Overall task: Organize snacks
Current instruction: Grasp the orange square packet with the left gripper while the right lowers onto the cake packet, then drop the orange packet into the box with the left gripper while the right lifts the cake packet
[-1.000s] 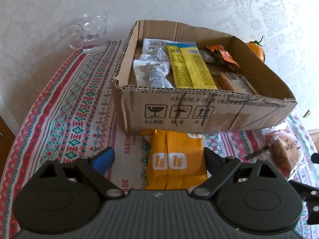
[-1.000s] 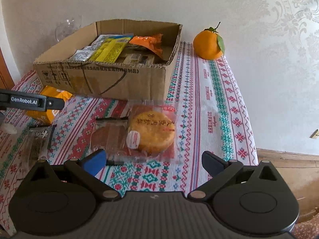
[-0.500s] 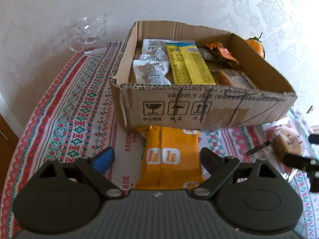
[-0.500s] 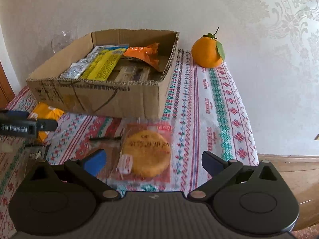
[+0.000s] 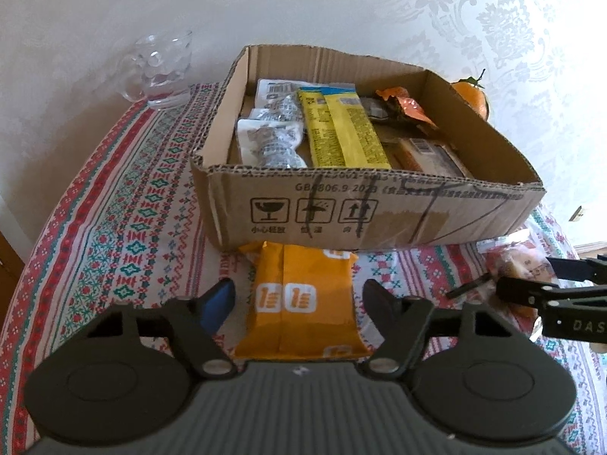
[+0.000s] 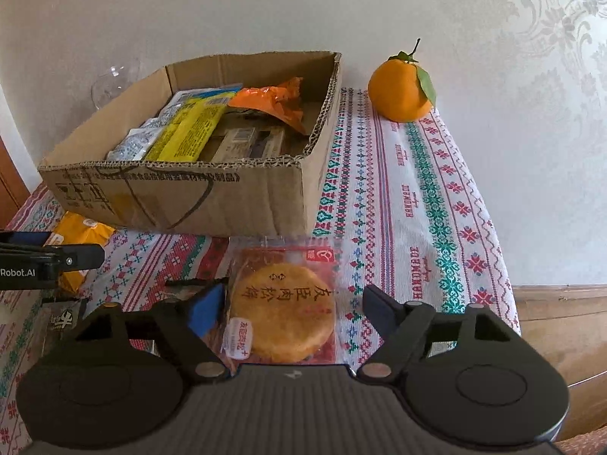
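Observation:
An orange snack packet [image 5: 303, 265] lies flat on the tablecloth in front of the cardboard box [image 5: 379, 208]. My left gripper [image 5: 298, 297] straddles it, jaws closing, and the pads stand just off its edges. A round pastry in a clear red-printed wrapper [image 6: 284, 303] lies by the box's near right corner [image 6: 208, 197]. It sits between the fingers of my right gripper [image 6: 292, 303], whose jaws are also closing, with a gap at the right pad. The box holds yellow, silver and orange packets.
An orange fruit with a leaf [image 6: 402, 91] stands at the back right, and a glass mug [image 5: 159, 72] at the back left. A dark wrapper [image 6: 182, 288] lies left of the pastry. The table's right edge [image 6: 504, 265] drops to a wooden surface.
Both pairs of jaws have narrowed around their packets. The right gripper has crept forward, so the pastry packet now lies deeper between its fingers. The left gripper has stayed put.

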